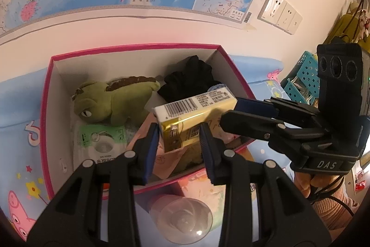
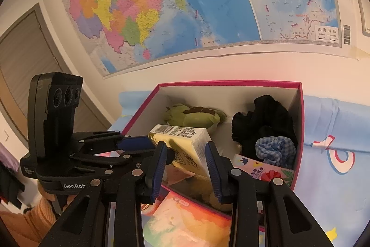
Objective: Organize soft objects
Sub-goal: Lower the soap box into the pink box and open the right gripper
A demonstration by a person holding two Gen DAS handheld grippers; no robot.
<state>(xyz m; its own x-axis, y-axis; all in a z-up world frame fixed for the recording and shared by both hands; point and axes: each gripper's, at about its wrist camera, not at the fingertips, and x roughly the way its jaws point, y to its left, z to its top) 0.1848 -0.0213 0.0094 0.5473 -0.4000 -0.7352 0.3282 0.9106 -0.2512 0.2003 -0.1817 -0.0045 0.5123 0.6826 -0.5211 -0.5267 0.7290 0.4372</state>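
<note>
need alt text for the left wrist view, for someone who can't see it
Both grippers clamp a gold-and-white tissue pack over an open pink-rimmed cardboard box: left gripper from below, right gripper from the right. Inside lie a green plush toy and a black cloth bundle.

Counted contents, pink box (image 1: 46, 108)

1 green plush toy (image 1: 111, 101), 1 black cloth (image 1: 187, 80), 1 checked cloth (image 2: 275, 149), 1 yellow tissue pack (image 1: 196, 117), 1 wipes pack (image 1: 101, 145), 2 hand-held grippers.
</note>
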